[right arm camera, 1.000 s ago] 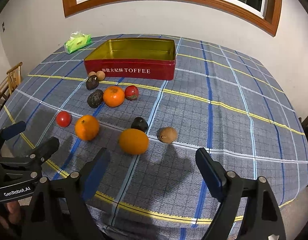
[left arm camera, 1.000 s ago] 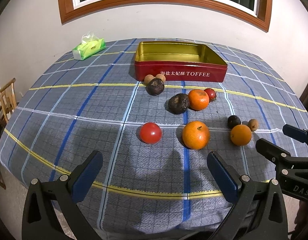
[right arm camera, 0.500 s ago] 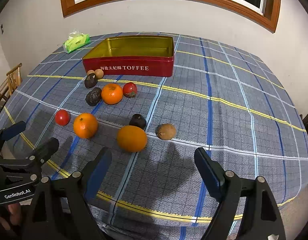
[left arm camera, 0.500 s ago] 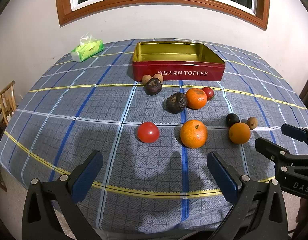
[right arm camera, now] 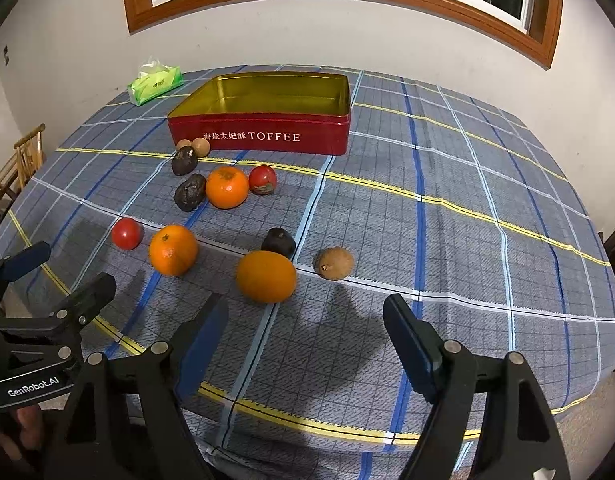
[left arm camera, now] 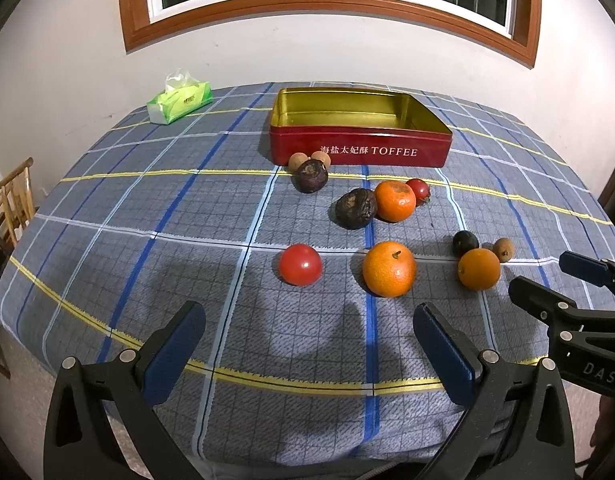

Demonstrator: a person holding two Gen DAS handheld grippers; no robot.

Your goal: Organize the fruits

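Several fruits lie loose on the checked tablecloth in front of an empty red TOFFEE tin [left arm camera: 359,148] [right arm camera: 263,132]. Nearest my left gripper [left arm camera: 307,320] are a red tomato [left arm camera: 300,264] and an orange [left arm camera: 388,268]. Nearest my right gripper [right arm camera: 307,316] are a smooth orange [right arm camera: 266,276], a brown kiwi-like fruit [right arm camera: 334,263] and a small dark fruit [right arm camera: 278,242]. Further back lie another orange [right arm camera: 226,187], a tomato [right arm camera: 262,179], two dark wrinkled fruits [left arm camera: 356,209] [left arm camera: 311,176] and two small brown fruits [left arm camera: 303,159]. Both grippers are open, empty, above the table's near edge.
A green tissue pack [left arm camera: 179,102] sits at the table's far left corner. A wooden chair [left arm camera: 11,200] stands left of the table. A wall with a window rises behind the table. The right gripper shows in the left wrist view [left arm camera: 563,280].
Both grippers have risen and tilted slightly, so the table and fruits sit a little lower in view. No fruit has moved. Both stay open.
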